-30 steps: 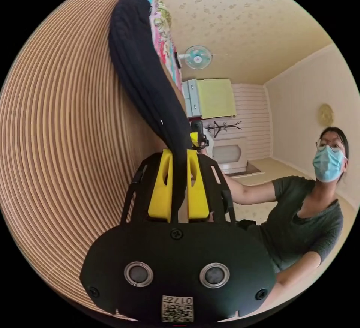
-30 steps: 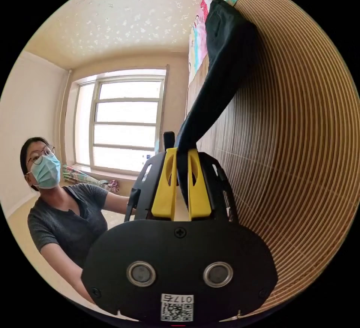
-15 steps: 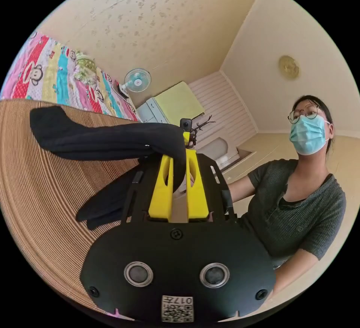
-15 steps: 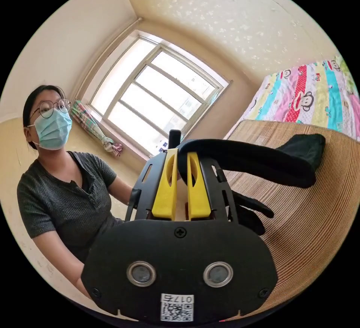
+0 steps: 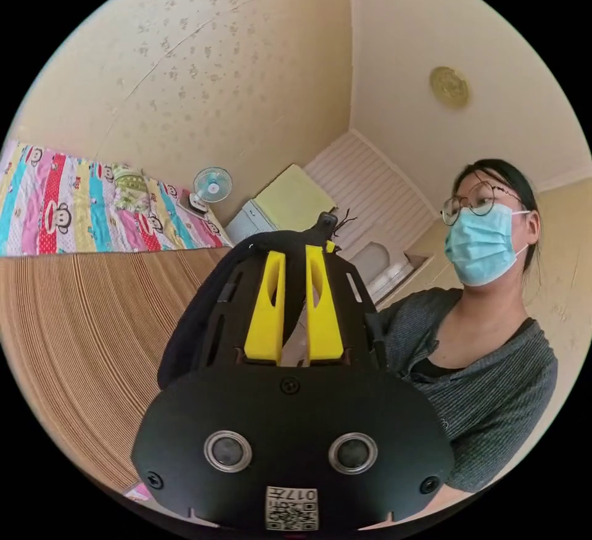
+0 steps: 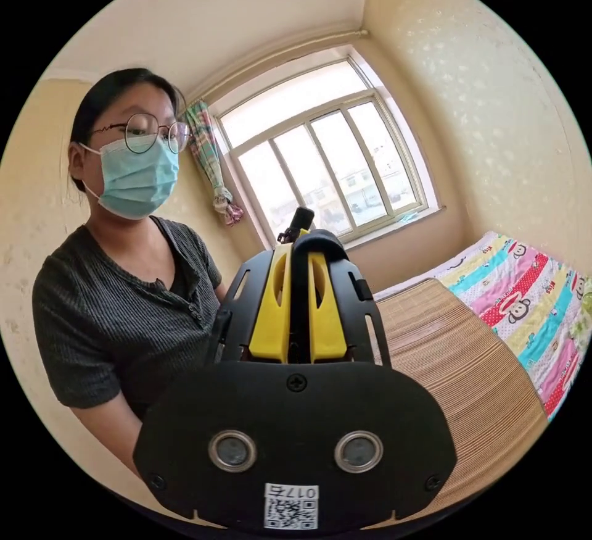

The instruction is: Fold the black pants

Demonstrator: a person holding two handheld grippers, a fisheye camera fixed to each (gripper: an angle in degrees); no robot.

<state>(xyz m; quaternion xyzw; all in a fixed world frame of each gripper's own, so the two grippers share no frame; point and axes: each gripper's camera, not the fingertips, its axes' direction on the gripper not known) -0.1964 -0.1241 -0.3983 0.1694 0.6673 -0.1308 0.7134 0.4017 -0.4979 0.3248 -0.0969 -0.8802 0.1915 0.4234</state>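
Black pants [image 5: 203,311] are pinched in jaws of L gripper [image 5: 295,256] & R gripper [image 6: 301,250], lifted off mat [image 6: 444,367]; fold judged unfinished.

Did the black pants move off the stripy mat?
Yes. The black pants, which stretched far across the woven mat toward the colourful blanket, are now bunched near the left tool, away from the blanket.

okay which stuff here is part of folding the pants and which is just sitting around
Job: pants, left gripper and right gripper, mat under them.

Lying about: fan, striped quilt, cabinet, window, curtain.
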